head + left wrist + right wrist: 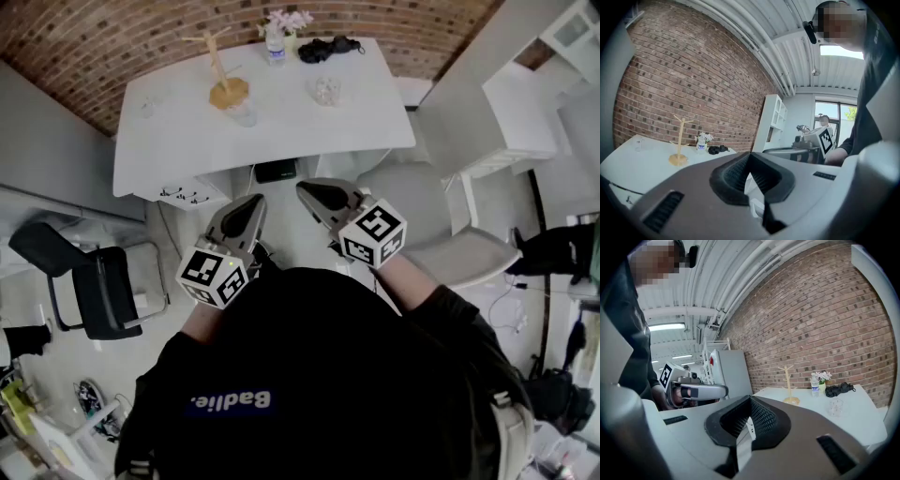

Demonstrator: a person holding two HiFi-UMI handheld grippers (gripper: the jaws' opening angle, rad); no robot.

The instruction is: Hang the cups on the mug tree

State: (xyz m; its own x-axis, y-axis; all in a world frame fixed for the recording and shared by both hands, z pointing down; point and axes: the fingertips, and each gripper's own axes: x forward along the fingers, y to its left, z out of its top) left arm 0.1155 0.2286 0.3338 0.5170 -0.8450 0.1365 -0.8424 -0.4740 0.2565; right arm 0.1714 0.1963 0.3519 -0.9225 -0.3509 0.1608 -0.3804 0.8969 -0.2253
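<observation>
The wooden mug tree (218, 64) stands near the back of the white table (366, 122), and its pegs look bare. Clear glass cups rest on the table: one beside the tree's base (242, 113), one further right (326, 90), one at the left (148, 106). My left gripper (247, 212) and right gripper (313, 193) are held side by side in front of the table, well short of it, both shut with nothing in them. In the left gripper view the tree (679, 139) is far off; the right gripper view shows the tree (789, 379) and a cup (835, 406).
A water bottle (275, 45), a small flower pot (288, 21) and a black bundle (328, 47) sit along the table's back edge. A pale chair (427, 225) stands at the right, a black chair (94, 281) at the left. A power strip (183, 195) hangs under the table.
</observation>
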